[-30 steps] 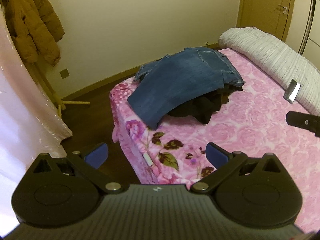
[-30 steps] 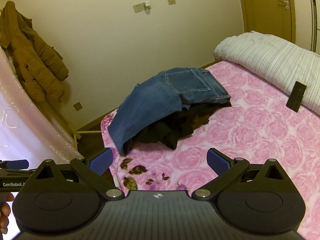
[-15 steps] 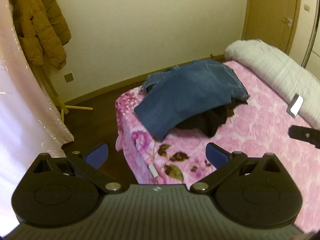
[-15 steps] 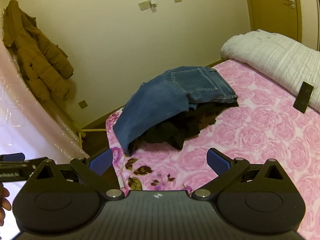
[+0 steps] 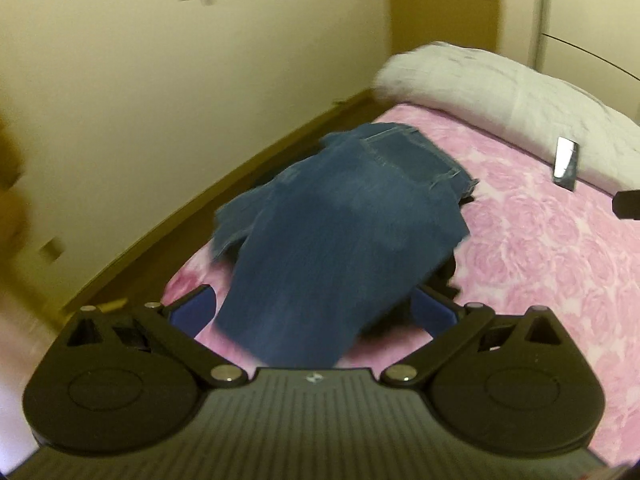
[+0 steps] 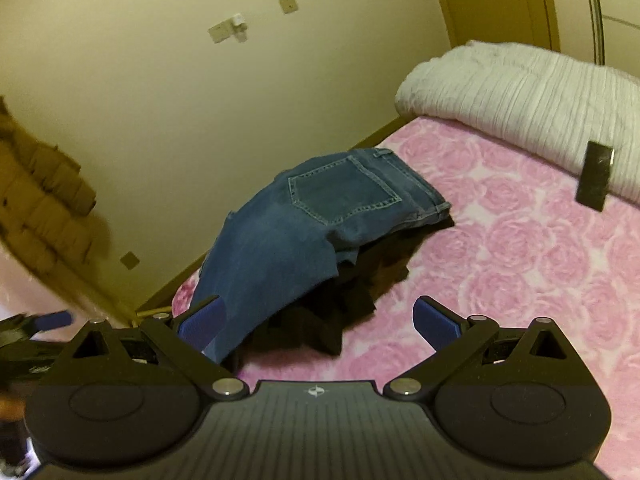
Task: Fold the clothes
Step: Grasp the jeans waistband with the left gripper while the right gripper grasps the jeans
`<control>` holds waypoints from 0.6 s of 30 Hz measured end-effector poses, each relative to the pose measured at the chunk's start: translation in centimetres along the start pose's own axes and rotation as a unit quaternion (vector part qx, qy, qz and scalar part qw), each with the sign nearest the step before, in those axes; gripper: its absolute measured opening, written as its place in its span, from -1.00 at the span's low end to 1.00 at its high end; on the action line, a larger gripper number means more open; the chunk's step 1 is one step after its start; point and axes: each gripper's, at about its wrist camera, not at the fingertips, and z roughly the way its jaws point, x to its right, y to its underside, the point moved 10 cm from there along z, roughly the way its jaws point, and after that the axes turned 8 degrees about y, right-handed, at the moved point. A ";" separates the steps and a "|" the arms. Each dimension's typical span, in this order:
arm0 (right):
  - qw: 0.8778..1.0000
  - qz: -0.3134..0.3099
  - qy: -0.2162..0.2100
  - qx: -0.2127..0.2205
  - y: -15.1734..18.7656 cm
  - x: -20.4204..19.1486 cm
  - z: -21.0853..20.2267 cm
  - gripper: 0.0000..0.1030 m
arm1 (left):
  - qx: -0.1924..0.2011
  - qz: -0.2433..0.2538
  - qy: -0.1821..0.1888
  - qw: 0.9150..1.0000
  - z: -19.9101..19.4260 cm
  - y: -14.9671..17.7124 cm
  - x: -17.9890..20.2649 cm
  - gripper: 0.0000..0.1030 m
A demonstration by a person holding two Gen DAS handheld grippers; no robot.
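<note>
Denim jeans [image 6: 320,216] atop black clothes [image 6: 340,304]

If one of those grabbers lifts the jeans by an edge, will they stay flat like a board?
Probably not. The jeans already drape and sag over the dark clothes beneath, so they would likely hang limp. Being thick denim, they may feel fairly heavy. They could drag those clothes along.

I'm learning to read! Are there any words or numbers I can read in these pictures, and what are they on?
None can be read.
Right gripper body: a small emblem, no letters.
Left gripper, at the edge of the right wrist view: faint print, too blurred.
Jeans, bedspread: no text.
</note>
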 end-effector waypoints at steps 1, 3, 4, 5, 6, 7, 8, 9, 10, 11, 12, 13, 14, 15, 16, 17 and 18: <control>1.000 0.005 0.006 -0.004 -0.6 0.0 1.3 0.92 | 0.000 0.011 0.017 1.000 2.1 -1.3 -0.8 0.99; 1.000 0.022 0.013 -0.015 -2.0 -0.2 4.6 0.90 | -0.002 0.034 0.053 0.998 6.2 -3.5 -2.2 0.99; 0.999 0.030 0.016 -0.020 -2.6 -0.2 6.2 0.84 | -0.006 0.048 0.073 0.996 8.7 -4.7 -2.9 0.99; 0.999 0.039 0.017 -0.028 -3.2 -0.1 7.9 0.83 | -0.012 0.056 0.092 0.994 11.0 -5.8 -3.7 0.99; 0.998 0.056 0.019 -0.038 -3.8 0.0 10.0 0.82 | -0.019 0.063 0.111 0.992 12.9 -6.7 -4.2 0.99; 0.996 0.074 0.019 -0.048 -4.3 0.2 12.0 0.82 | -0.026 0.070 0.130 0.989 14.7 -7.5 -4.5 0.99; 0.994 0.088 0.017 -0.057 -4.5 0.3 13.6 0.81 | -0.033 0.077 0.149 0.985 16.6 -8.4 -4.9 0.99; 0.992 0.106 0.015 -0.067 -4.8 0.4 15.6 0.80 | -0.040 0.084 0.169 0.981 18.4 -9.2 -5.3 0.99; 0.990 0.119 0.016 -0.073 -5.0 0.6 17.2 0.79 | -0.047 0.090 0.188 0.977 20.1 -10.0 -5.7 0.99; 0.988 0.131 0.017 -0.077 -5.1 0.7 18.8 0.79 | -0.056 0.094 0.211 0.971 21.5 -10.5 -5.7 0.99; 0.986 0.143 0.018 -0.082 -5.3 0.8 20.3 0.79 | -0.067 0.098 0.236 0.965 22.6 -10.9 -5.6 0.98; 0.984 0.153 0.022 -0.086 -5.2 1.1 21.6 0.78 | -0.079 0.099 0.258 0.958 23.4 -10.8 -5.1 0.98; 0.982 0.163 0.027 -0.091 -5.2 1.5 22.9 0.78 | -0.093 0.101 0.280 0.950 24.0 -10.7 -4.6 0.93; 0.980 0.173 0.032 -0.096 -5.1 1.9 24.2 0.77 | -0.106 0.102 0.302 0.942 24.6 -10.6 -4.0 0.88; 0.977 0.187 0.036 -0.102 -4.9 2.3 25.2 0.74 | -0.114 0.108 0.310 0.938 24.8 -10.4 -3.5 0.81; 0.973 0.201 0.039 -0.108 -4.6 2.7 26.1 0.73 | -0.120 0.116 0.315 0.934 24.9 -10.1 -2.9 0.74; 0.969 0.219 0.036 -0.111 -4.5 3.1 26.9 0.65 | -0.126 0.123 0.320 0.931 25.0 -9.8 -2.4 0.69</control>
